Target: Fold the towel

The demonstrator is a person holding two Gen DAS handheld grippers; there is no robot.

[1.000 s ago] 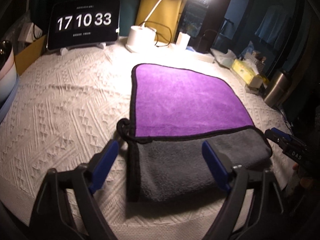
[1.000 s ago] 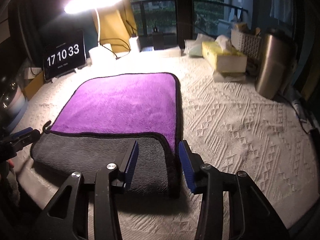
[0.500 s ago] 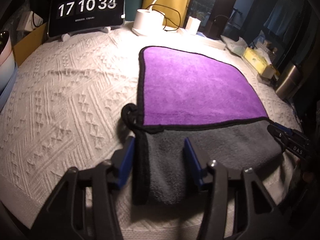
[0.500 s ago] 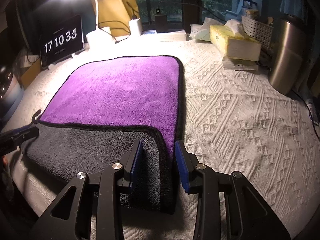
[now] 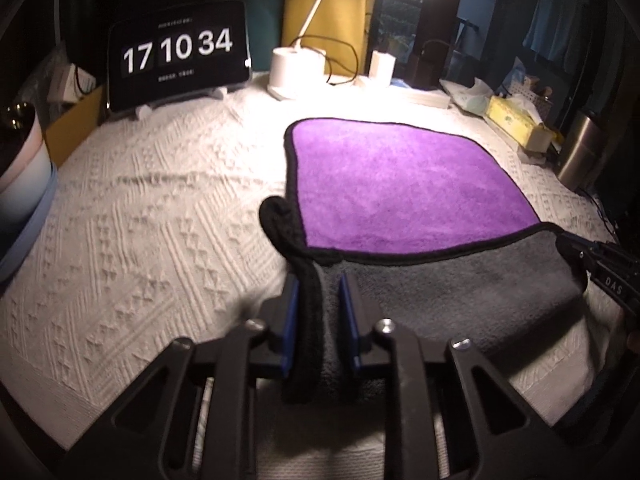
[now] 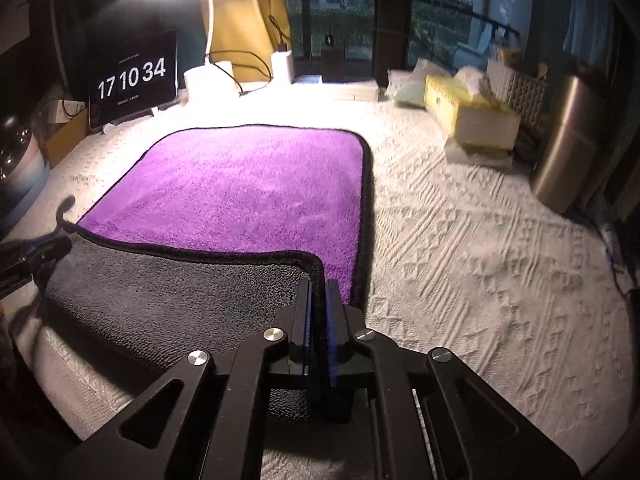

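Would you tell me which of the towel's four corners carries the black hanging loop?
The near-left corner of the towel, by the left gripper, has the black loop; the others lack one.

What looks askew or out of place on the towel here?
Only the towel's black hanging loop, bunched outward at the near-left corner beside the left gripper. Otherwise the grey flap lies flat.

Left gripper [image 5: 318, 294] frame: matte black plastic, two angular arms with triangular cut-outs.
Left gripper pads [image 5: 346, 312]: flat blue strips lining the inner faces.
Left gripper screws: three round silver heads on the linkage.
Right gripper [image 6: 318, 300] frame: same black, cut-out arms, glossy in the lamp glare.
Right gripper pads [image 6: 307, 308]: narrow blue strips.
Right gripper screws: four silver heads across the linkage.
Right gripper marking: white letters "DAS", seen in the left wrist view.
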